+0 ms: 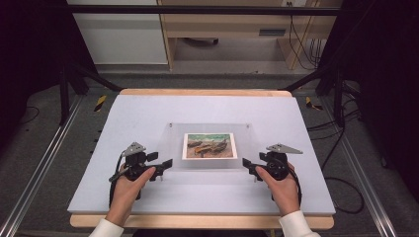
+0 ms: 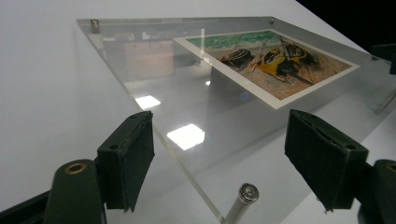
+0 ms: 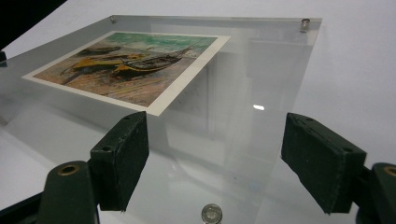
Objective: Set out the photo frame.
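The clear acrylic picture frame point(image 1: 210, 146) with its boat print point(image 1: 208, 145) is seen flat on the tabletop point(image 1: 148, 113), ungrasped; left claw point(image 1: 166, 163) and right claw point(image 1: 246, 163) are spread at its near corners; lifting is judged not yet begun

Clear acrylic frame point(image 3: 243, 93) with boat print point(image 3: 130, 65), spread tongs point(image 3: 224, 163) facing its corner

Pale lavender table top point(image 1: 148, 123) on wooden base, wood edge visible at 12 and 6 o'clock. Grey floor point(image 1: 54, 148) all round. Aluminium rail point(image 1: 39, 168) at 8 o'clock, second rail point(image 1: 365, 182) at 4 o'clock. Black frame bar point(image 1: 197, 10) across 12 o'clock. Behind: white cabinet panel point(image 1: 118, 39) at 11 o'clock, light wooden desk point(image 1: 227, 24) at 12, black cables point(image 1: 306, 44) hanging at 1 o'clock. Yellow-black tape marks point(image 1: 100, 102) on floor at 10 and 2. Sides dark.
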Motion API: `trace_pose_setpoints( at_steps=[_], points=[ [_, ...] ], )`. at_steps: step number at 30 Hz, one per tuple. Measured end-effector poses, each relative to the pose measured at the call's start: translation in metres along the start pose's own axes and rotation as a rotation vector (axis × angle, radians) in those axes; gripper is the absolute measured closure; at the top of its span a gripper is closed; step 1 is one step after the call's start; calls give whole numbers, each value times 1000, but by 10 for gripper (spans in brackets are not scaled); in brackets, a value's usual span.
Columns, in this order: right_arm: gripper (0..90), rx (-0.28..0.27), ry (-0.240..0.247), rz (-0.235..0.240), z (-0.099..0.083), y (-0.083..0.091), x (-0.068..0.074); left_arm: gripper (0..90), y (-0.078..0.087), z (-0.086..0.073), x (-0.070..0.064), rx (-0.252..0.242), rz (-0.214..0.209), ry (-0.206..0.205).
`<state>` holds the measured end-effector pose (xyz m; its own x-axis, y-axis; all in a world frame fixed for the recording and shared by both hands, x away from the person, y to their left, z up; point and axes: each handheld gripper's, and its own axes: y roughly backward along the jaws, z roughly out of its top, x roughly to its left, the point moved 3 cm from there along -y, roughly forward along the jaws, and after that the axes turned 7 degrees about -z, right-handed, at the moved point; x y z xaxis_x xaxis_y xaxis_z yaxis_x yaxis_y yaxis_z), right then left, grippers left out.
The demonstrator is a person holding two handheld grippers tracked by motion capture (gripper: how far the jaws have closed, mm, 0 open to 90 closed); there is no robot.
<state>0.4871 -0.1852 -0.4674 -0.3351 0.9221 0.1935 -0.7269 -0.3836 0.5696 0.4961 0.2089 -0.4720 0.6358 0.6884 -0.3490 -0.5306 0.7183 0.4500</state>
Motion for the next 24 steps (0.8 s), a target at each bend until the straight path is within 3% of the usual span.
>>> trace_pose_setpoints(
  at_steps=[12, 24],
  points=[
    [205, 14, -22, 9, -1, -1, 0, 194, -2, -2, 5, 8, -35, 62],
    [194, 42, -57, 39, -1, -1, -2, 169, -3, -2, 4, 17, -38, 64]
  ],
)
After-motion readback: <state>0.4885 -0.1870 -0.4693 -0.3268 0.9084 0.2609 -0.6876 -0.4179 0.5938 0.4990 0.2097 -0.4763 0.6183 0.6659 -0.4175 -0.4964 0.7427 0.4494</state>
